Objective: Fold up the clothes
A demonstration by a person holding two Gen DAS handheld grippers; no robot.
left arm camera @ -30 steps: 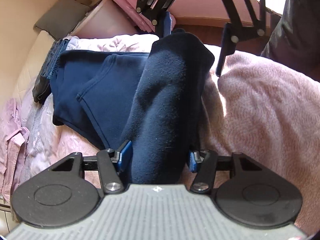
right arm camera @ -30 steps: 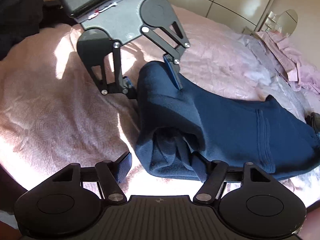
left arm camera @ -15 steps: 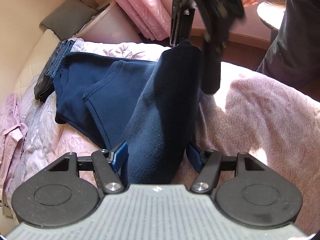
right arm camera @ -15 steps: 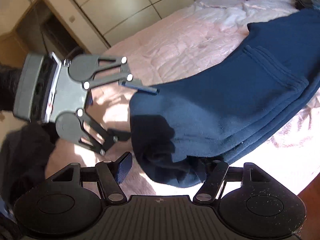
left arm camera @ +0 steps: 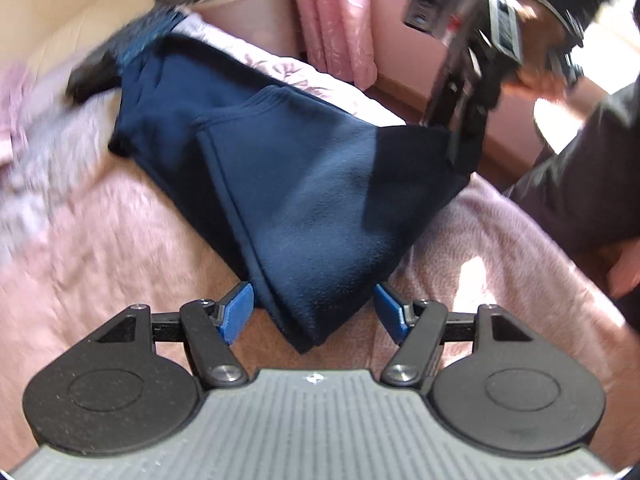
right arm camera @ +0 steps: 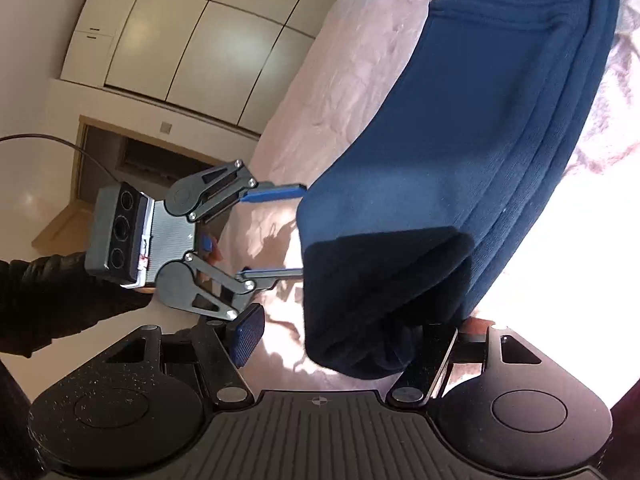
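Observation:
A dark navy fleece garment (left arm camera: 304,184) lies folded on a pink bedspread (left arm camera: 100,248). My left gripper (left arm camera: 314,314) is open, its blue pads either side of the garment's near corner, which rests on the bed. It also shows in the right wrist view (right arm camera: 296,232), jaws apart at the cloth's edge. My right gripper (right arm camera: 344,340) has the garment's (right arm camera: 460,140) other corner bunched between its pads, and it shows in the left wrist view (left arm camera: 464,128) at the cloth's far corner.
Pink curtains (left arm camera: 340,20) and a low ledge stand beyond the bed. Other pale clothes (left arm camera: 16,92) lie at the far left. A dark item (left arm camera: 92,76) sits by the garment's far end. A person in dark clothing (left arm camera: 580,168) stands at the right. Wardrobe doors (right arm camera: 192,40) show behind.
My left gripper has opened and let go of the garment, which has dropped flat onto the bed. My right gripper has swung round with its corner still held.

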